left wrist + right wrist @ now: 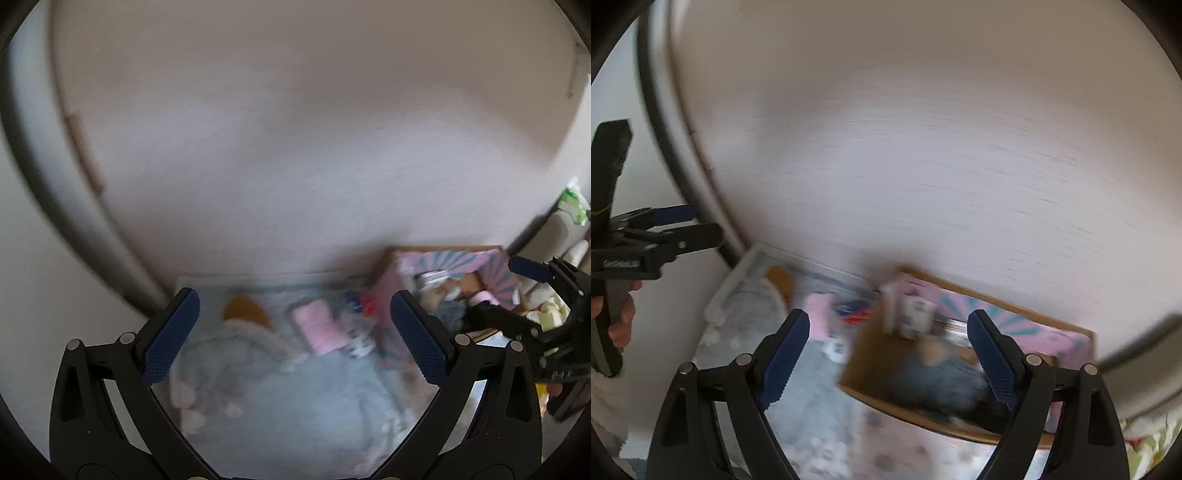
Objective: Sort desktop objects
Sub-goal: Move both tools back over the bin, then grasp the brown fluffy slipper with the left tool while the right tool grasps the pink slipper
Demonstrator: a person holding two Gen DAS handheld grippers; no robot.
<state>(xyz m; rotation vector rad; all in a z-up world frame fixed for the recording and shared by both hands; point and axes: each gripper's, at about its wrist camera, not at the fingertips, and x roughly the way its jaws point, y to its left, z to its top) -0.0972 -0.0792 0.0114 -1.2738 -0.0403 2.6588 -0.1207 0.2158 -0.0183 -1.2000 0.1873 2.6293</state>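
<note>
Both views are motion-blurred. My left gripper [295,332] is open and empty, held above a clear plastic bin [258,280] that holds a pink item [319,328], an orange-brown item [245,312] and light fabric. My right gripper [888,358] is open and empty above a cardboard box with a pink patterned lining [1067,339]; white packets [912,314] and a dark item [942,387] lie in it. The box also shows in the left wrist view [443,258]. The right gripper shows at the right edge of the left wrist view [535,295], the left gripper at the left edge of the right wrist view [665,229].
A large pale tabletop [295,129] fills the upper part of both views, with a dark rounded edge [44,206] at the left. A green-and-white pack [572,205] sits far right. Yellowish fabric [1145,443] lies at the lower right.
</note>
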